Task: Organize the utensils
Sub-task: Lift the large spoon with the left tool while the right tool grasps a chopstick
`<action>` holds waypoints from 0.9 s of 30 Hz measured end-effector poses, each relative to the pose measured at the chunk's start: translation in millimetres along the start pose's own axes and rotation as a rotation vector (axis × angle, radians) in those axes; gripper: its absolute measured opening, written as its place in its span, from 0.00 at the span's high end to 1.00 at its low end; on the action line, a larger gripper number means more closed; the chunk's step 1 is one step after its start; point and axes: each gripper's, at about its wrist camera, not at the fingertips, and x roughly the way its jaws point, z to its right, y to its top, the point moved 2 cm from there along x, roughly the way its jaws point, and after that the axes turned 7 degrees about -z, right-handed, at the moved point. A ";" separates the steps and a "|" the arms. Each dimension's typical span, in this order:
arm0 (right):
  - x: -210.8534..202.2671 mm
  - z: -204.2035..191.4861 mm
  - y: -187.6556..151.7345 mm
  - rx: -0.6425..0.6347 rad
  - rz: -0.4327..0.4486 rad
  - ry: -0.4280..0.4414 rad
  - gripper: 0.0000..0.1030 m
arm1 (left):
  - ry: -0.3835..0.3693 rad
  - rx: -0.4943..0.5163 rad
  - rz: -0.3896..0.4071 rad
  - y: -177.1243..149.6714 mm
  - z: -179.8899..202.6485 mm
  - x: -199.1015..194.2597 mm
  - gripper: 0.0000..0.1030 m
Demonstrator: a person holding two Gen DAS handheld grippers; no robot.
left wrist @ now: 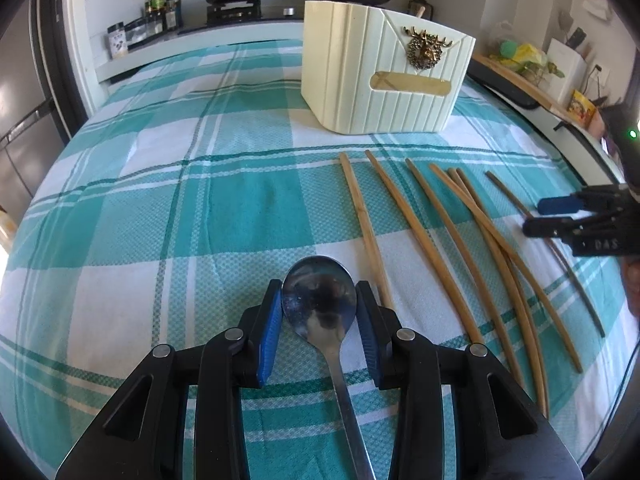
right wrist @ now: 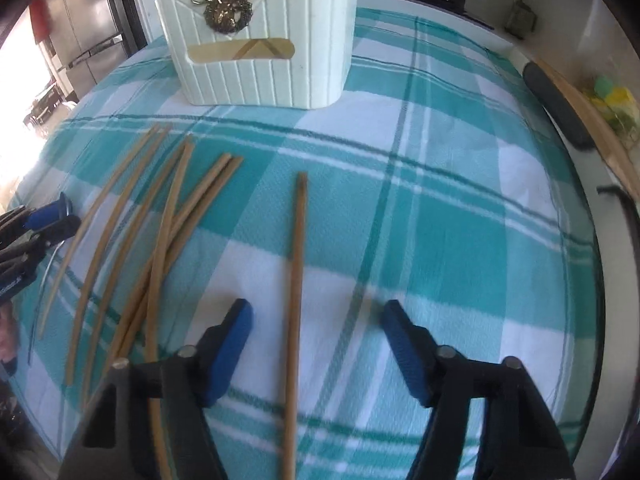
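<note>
On right tool, letters "DAS"

"DAS" on right hand-held gripper

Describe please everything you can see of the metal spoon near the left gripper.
The spoon looks like shiny steel, with an oval bowl that faces up and mirrors dark shapes, and a thin flat handle that runs back under the camera. It lies on the green and white checked cloth, left of the wooden chopsticks. The left gripper is closed on it: its blue pads press both sides of the bowl.
</note>
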 end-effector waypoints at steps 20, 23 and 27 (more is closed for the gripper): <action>-132.9 -10.4 26.7 0.044 0.389 0.101 0.94 | -0.097 -0.109 0.158 45.9 -39.4 -78.6 0.65; -172.3 -15.2 18.9 0.019 0.509 0.096 0.94 | -0.105 -0.114 0.208 54.0 -40.9 -100.4 0.65; -205.4 -26.1 12.6 -0.005 0.619 0.093 0.94 | -0.124 -0.114 0.252 63.5 -40.0 -119.7 0.65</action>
